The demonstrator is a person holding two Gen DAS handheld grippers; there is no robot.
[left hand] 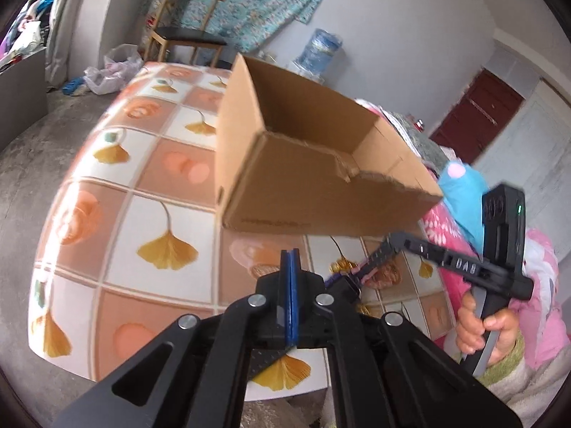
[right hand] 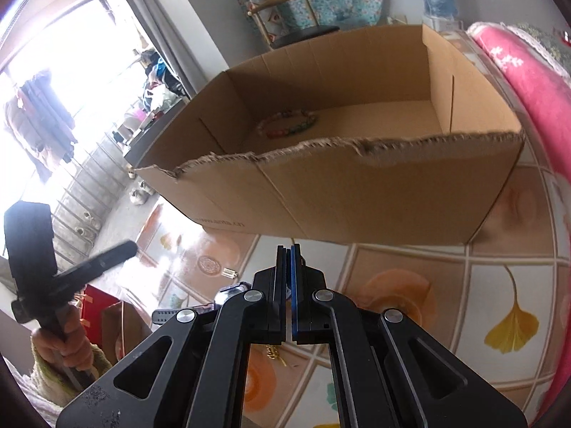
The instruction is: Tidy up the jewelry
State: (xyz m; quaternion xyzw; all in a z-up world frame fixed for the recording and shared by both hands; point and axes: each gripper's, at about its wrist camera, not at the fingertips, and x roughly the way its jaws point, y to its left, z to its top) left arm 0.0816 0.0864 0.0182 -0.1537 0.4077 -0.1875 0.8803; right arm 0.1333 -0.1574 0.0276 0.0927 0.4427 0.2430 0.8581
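An open cardboard box [left hand: 314, 178] stands on the tiled-pattern table [left hand: 142, 207]. In the right wrist view a beaded bracelet [right hand: 287, 125] lies on the floor of the box [right hand: 357, 196]. My left gripper [left hand: 289, 254] is shut with nothing between its blue pads, just short of the box's near wall. My right gripper [right hand: 289, 249] is shut too and holds nothing. Gold jewelry [left hand: 339, 266] lies on the table beside the right gripper's tip [left hand: 358, 278]. A gold chain [right hand: 273, 351] shows beneath the right gripper. The left gripper [right hand: 130, 249] appears blurred at the left.
A hand [left hand: 478, 328] in a pink sleeve holds the right gripper's handle. A pink blanket [right hand: 528, 71] lies right of the box. A wooden chair [left hand: 185, 32] and a water bottle [left hand: 321, 50] stand behind the table. The table's left edge [left hand: 46, 235] drops to a grey floor.
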